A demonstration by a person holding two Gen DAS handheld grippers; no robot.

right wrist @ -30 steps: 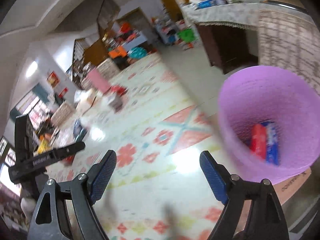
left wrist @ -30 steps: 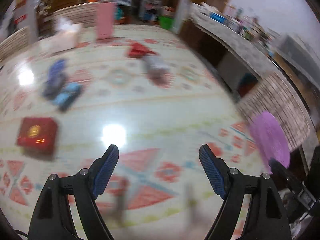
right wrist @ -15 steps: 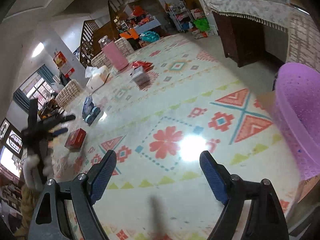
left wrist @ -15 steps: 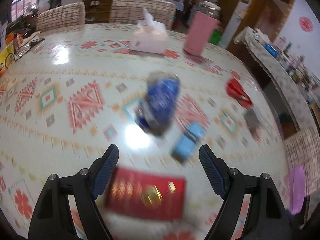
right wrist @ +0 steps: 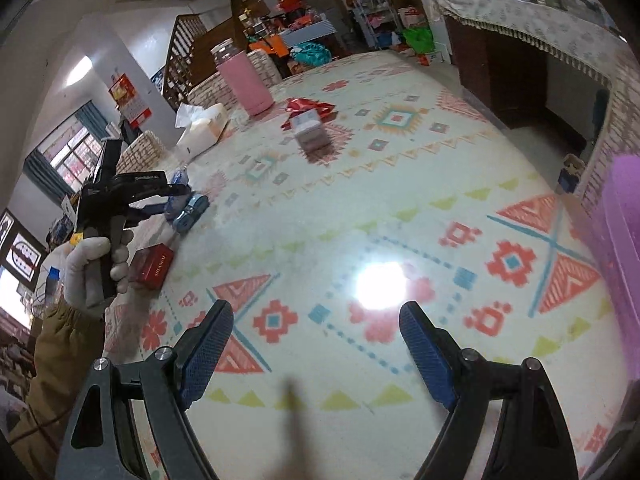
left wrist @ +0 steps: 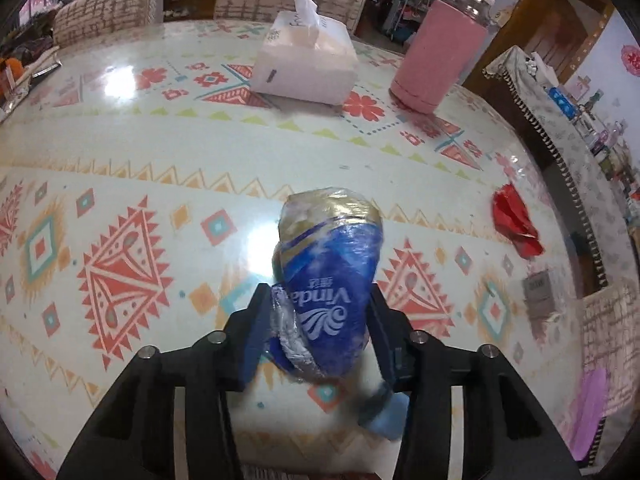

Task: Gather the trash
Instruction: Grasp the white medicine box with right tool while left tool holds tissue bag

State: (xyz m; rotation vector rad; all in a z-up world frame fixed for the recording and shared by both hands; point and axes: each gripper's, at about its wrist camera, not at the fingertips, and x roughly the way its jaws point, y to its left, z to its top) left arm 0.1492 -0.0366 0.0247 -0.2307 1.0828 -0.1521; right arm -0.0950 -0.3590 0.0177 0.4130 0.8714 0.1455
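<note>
The left tool (left wrist: 326,332) has just been closing its jaws and now pinches the crumpled blue wrapper (left wrist: 330,288) low on the bench (left wrist: 160,152), well short of the tissue box (left wrist: 306,64), likely to lift it as trash. The right tool (right wrist: 316,354) hangs wide apart, holding nothing. Only the right wrist view shows the gloved hand (right wrist: 94,272) and the purple bin (right wrist: 622,240) beyond the bench edge.

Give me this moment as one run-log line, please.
left tool: closing on blue tissue wrapper | right tool: open, empty | purple bin: right table edge
</note>
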